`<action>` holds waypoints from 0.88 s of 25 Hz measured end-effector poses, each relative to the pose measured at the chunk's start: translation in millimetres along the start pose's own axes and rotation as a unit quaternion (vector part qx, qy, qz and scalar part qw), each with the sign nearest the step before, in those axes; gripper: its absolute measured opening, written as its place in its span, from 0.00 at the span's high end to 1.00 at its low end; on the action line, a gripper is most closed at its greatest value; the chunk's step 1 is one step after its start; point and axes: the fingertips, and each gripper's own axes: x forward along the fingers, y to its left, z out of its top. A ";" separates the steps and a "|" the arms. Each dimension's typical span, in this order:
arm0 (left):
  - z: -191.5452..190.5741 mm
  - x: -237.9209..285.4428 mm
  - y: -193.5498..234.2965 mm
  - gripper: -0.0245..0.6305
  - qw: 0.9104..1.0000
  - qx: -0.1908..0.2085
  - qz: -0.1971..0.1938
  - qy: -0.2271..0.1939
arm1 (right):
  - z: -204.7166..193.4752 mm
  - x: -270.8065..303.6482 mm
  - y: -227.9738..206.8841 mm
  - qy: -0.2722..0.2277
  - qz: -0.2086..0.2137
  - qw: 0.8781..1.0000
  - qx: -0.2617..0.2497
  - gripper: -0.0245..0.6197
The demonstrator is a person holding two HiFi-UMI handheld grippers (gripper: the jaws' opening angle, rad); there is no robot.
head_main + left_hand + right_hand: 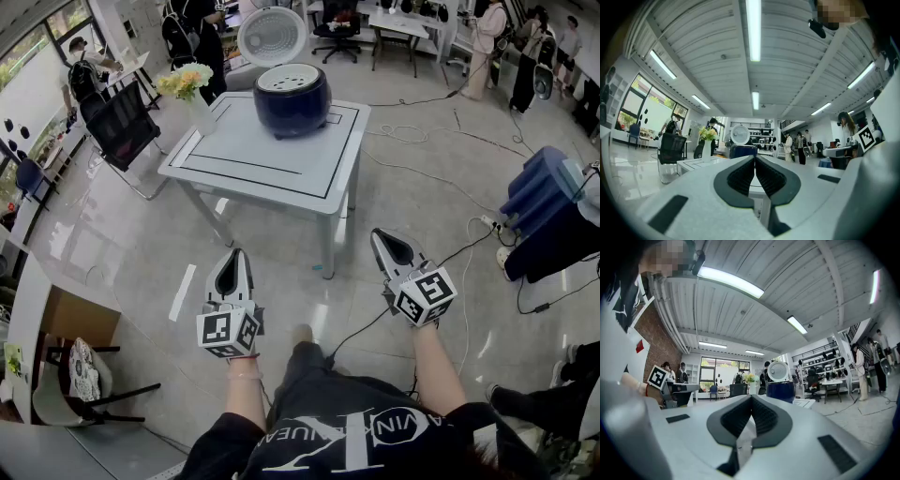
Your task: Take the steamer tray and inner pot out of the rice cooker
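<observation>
Left gripper (232, 255) and right gripper (378, 236) both shut, empty, level, pointing at the surface (272, 161) ahead; cooker (292, 101), lid (272, 36) up, tray (287, 78) showing, stands well beyond, roughly between them, slightly leftward.

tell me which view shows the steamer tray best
Head view: it looks down into the open cooker, so the tray shows from above. Both gripper views see the cooker side-on, with no tray visible.

Navy rice cooker (292, 103) w/ white lid (273, 35), white table (253, 161) black-lined, yellow flowers (185, 82).
</observation>
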 end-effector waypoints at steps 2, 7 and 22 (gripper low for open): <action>0.5 0.8 -1.2 0.94 1.000 -0.001 0.001 0.002 | -0.3 -0.8 -0.8 0.001 0.001 1.000 0.000 0.97; 2.1 1.8 0.1 0.94 1.000 -0.007 0.005 0.003 | 3.0 -3.0 0.0 0.003 0.002 1.000 -0.003 0.97; 11.7 21.8 -17.1 0.94 1.000 -0.009 -0.015 -0.011 | 4.9 -4.4 -16.2 -0.004 -0.005 1.000 0.007 0.97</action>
